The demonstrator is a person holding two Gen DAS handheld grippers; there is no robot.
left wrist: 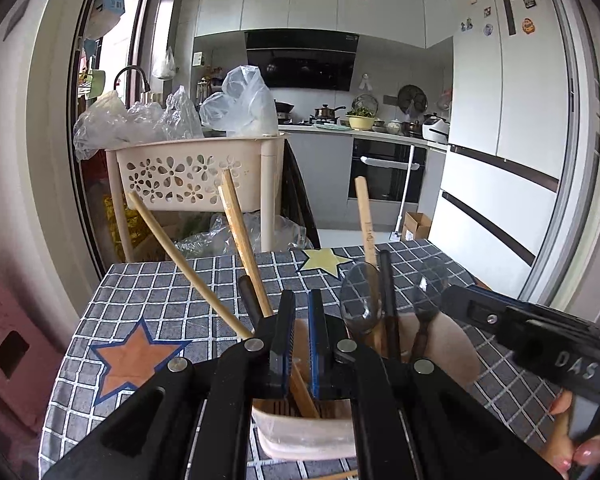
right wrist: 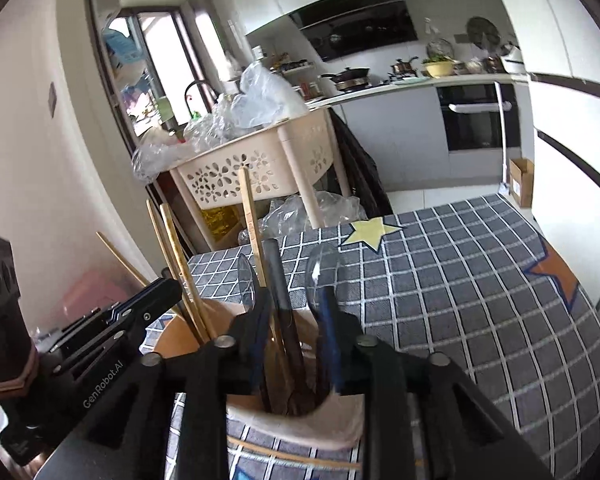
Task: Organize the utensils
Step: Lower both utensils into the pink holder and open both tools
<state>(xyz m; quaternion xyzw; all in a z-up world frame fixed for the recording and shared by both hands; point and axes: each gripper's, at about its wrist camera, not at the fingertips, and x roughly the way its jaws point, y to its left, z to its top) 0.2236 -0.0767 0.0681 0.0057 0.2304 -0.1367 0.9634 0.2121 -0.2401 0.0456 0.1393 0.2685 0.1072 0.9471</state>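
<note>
A beige utensil holder (left wrist: 304, 436) stands on the checked tablecloth, also in the right wrist view (right wrist: 300, 428). It holds wooden chopsticks (left wrist: 240, 232), a black-handled utensil (left wrist: 388, 300) and clear plastic spoons (left wrist: 360, 300). My left gripper (left wrist: 300, 344) sits over the holder's left compartment, its jaws a narrow gap apart around a wooden stick (left wrist: 304, 392); I cannot tell whether they grip it. My right gripper (right wrist: 296, 340) sits over the holder with its jaws apart around a black handle (right wrist: 280, 300) and a clear spoon (right wrist: 320, 268). It also shows in the left wrist view (left wrist: 460, 300).
A loose chopstick (right wrist: 292, 456) lies on the checked tablecloth (right wrist: 460, 300) in front of the holder. A beige perforated basket rack (left wrist: 192, 176) with plastic bags stands behind the table's far edge. A pink stool (left wrist: 8, 352) is at the left.
</note>
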